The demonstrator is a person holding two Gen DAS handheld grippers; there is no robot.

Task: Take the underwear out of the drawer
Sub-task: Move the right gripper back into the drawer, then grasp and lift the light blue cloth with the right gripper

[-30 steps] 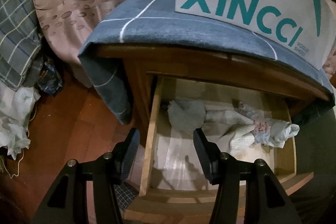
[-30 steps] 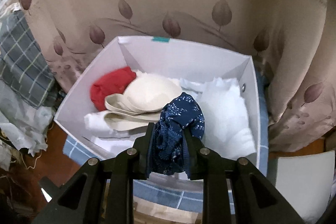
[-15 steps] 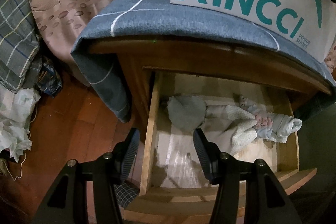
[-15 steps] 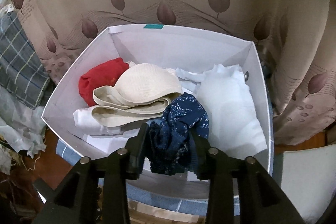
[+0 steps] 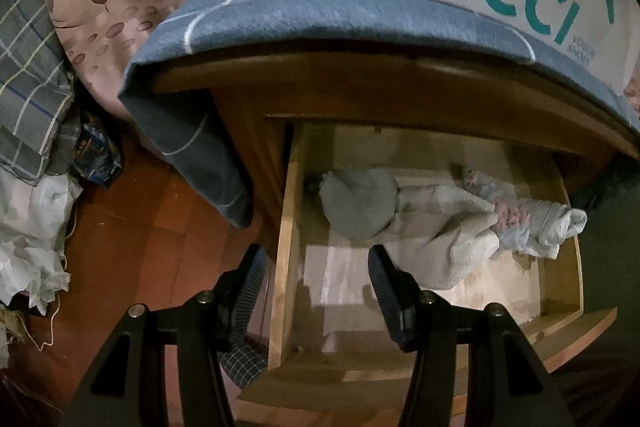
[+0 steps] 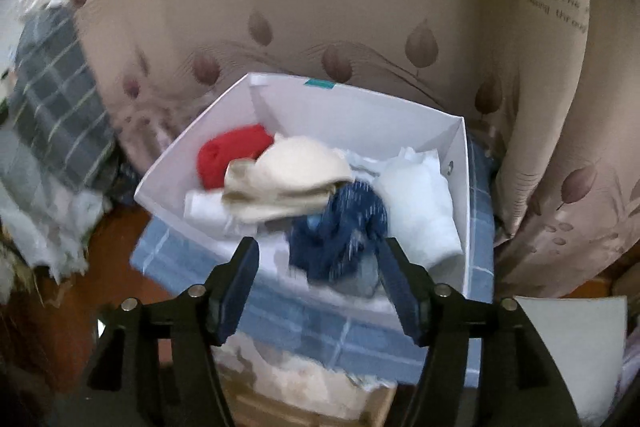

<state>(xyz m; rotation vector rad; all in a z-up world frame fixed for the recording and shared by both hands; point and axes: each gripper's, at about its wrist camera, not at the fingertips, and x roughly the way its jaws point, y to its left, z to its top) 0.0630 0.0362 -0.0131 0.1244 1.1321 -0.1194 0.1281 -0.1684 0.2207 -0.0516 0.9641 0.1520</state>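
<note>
Pale bare-wood drawer (image 5: pixel 286 267), fuzzy terry-cloth towel (image 5: pixel 452 227), matt white cardboard box (image 6: pixel 360 115), glossy wood floor (image 5: pixel 132 227)

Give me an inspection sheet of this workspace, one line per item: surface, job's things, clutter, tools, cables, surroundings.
Surface: wooden nightstand under a blue checked cloth; its light wooden drawer is pulled open.
Job's things: grey, cream and floral garments lie in the drawer; dark blue patterned underwear sits in the white cardboard box with red, cream and white pieces.
Clutter: plaid fabric and white crumpled material on the floor.
Tools: left tool open, empty, above the drawer; right tool opening, pads off the underwear.
Cables: nothing seen.
Surroundings: beige leaf-print fabric, reddish wooden floor.
</note>
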